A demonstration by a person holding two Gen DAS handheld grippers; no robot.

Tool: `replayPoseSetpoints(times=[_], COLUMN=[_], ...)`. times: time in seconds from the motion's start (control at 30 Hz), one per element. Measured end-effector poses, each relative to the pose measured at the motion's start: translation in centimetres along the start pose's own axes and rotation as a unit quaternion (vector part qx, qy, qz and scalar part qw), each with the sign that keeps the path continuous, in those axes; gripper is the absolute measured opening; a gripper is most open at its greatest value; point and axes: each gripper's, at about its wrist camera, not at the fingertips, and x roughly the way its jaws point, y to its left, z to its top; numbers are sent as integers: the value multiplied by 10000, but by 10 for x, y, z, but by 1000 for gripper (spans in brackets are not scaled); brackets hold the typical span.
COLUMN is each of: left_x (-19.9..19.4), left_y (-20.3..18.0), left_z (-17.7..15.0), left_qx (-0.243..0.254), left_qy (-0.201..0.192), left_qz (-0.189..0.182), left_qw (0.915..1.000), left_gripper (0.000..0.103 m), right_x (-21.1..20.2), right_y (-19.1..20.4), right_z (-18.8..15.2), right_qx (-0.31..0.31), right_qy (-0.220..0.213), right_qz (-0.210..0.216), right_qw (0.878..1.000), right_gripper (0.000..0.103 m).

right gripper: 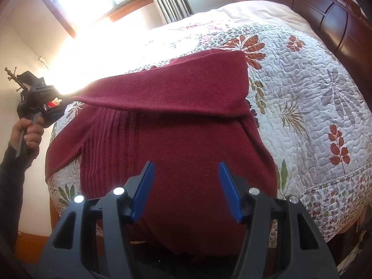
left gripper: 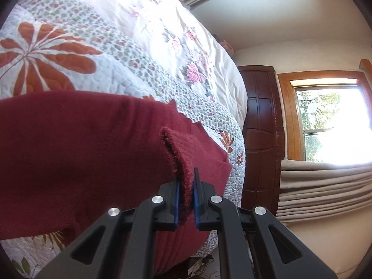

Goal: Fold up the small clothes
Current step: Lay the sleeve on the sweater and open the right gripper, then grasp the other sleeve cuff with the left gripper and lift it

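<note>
- The maroon garment (right gripper: 176, 125) was a matt, slightly fuzzy knit, ribbed in one panel, with a fraying raw edge where the left gripper (left gripper: 186, 193) pinched it.
- The quilt (right gripper: 302, 97) on the bed was stitched cotton-like cloth, puckered and matt, printed with leaves.
- Both grippers had matt black plastic bodies, shiny metal rivets and smooth blue fingers (right gripper: 143, 193).
- The right gripper (right gripper: 186, 190) looked the same in finish.
- The headboard (left gripper: 258, 125) was dark, glossy wood.
- The window frame (left gripper: 288, 111) was lighter varnished wood.
</note>
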Motion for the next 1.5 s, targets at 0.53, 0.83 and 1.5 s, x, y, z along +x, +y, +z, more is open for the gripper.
replayPoseSetpoints(times=[0.53, 0.83, 1.5], left_x=[-11, 57, -269], left_y=[35, 18, 231], left_z=[-13, -36, -182], left_qx=[-282, -19, -2861], left_qy=[-811, -193, -4033], left_qz=[1175, 905, 619], left_qw=[9893, 9957, 8670], left_gripper=[42, 56, 82], right_x=[-6, -12, 1], right_y=[1, 16, 64], right_z=[5, 13, 24], right_qx=[-42, -309, -954], right_qy=[-46, -135, 50], right_qz=[46, 278, 782], right_qw=[10000, 9990, 9923], right_gripper=[59, 60, 64])
